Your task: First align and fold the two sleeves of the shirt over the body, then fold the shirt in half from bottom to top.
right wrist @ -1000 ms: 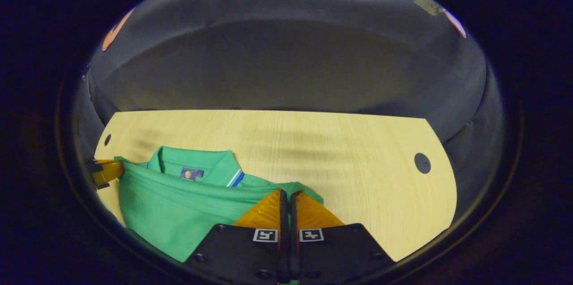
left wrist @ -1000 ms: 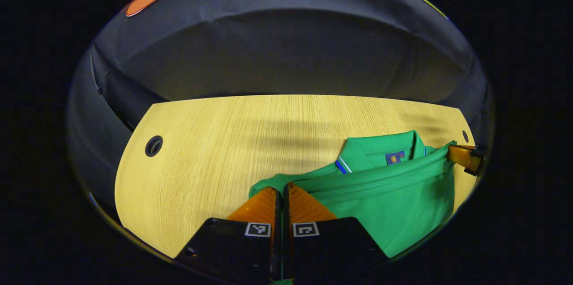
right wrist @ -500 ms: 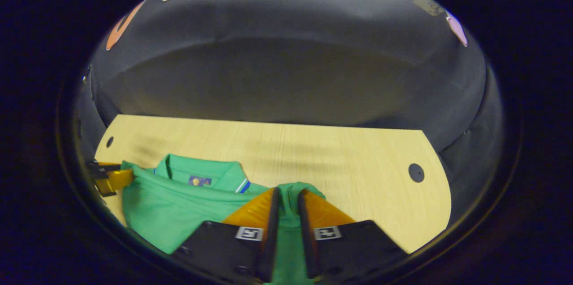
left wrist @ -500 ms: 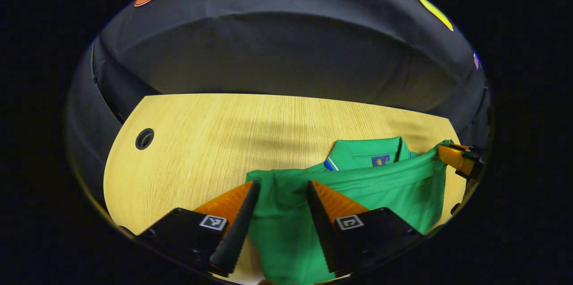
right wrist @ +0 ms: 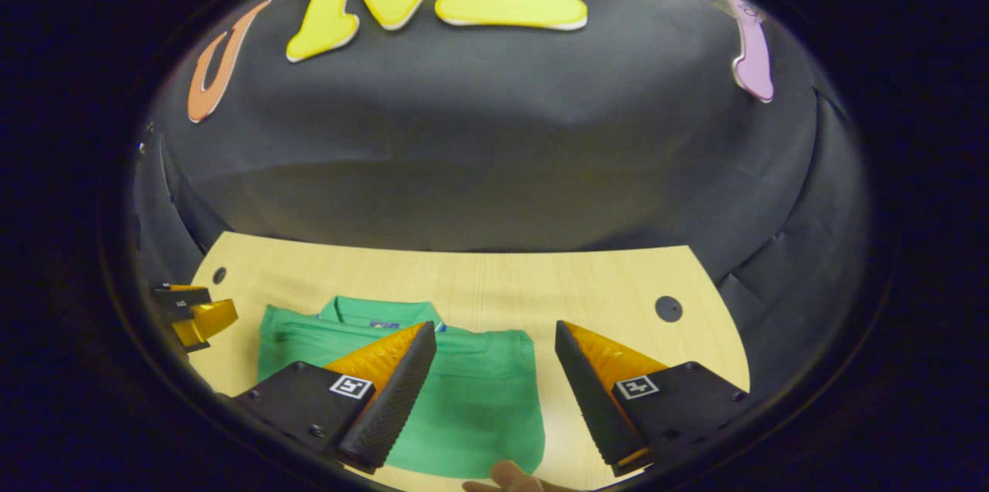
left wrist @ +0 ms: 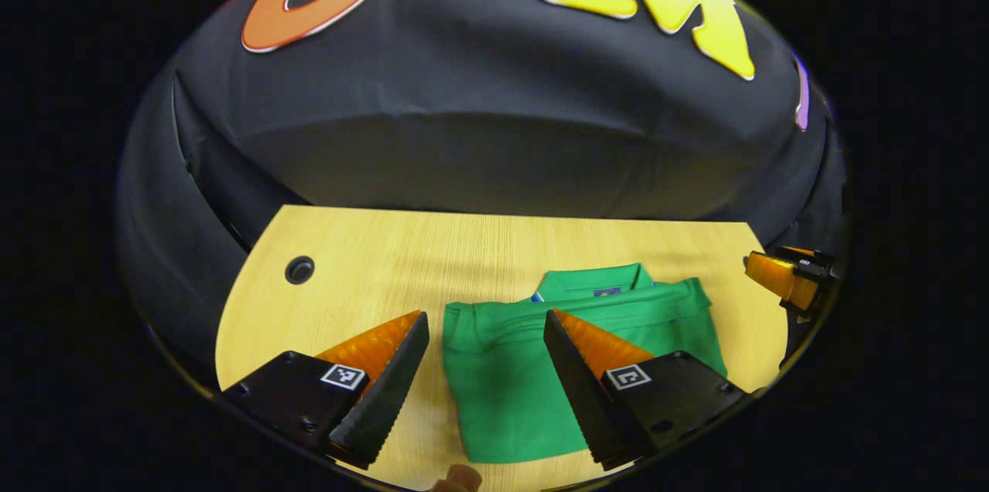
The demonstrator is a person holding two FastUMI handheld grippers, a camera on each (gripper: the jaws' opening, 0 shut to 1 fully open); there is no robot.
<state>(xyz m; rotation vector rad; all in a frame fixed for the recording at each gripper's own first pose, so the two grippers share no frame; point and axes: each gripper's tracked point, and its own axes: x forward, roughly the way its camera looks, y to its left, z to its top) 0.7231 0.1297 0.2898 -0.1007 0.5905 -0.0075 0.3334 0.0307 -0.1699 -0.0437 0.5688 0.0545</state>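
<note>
The green polo shirt (left wrist: 525, 384) lies flat on the wooden table (left wrist: 371, 276) as a folded rectangle, its collar (left wrist: 595, 281) at the far edge. In the left gripper view my left gripper (left wrist: 485, 318) hangs open above the shirt's left part, holding nothing. In the right gripper view the shirt (right wrist: 479, 391) sits low and left of centre, with my right gripper (right wrist: 494, 326) open over its right part. Each view catches the other gripper off to the side: the right gripper (left wrist: 784, 276) and the left gripper (right wrist: 193, 314), both clear of the cloth.
The table (right wrist: 541, 276) has round cable holes near its corners (left wrist: 299, 269) (right wrist: 668, 308). Black cloth walls stand close behind and beside it. A fingertip of a hand (right wrist: 510, 476) shows at the bottom edge, by the shirt's near side.
Both grippers, shut on the shirt's edge a second ago, have opened and let it go, then lifted and drawn back. The shirt has settled flat, folded in half.
</note>
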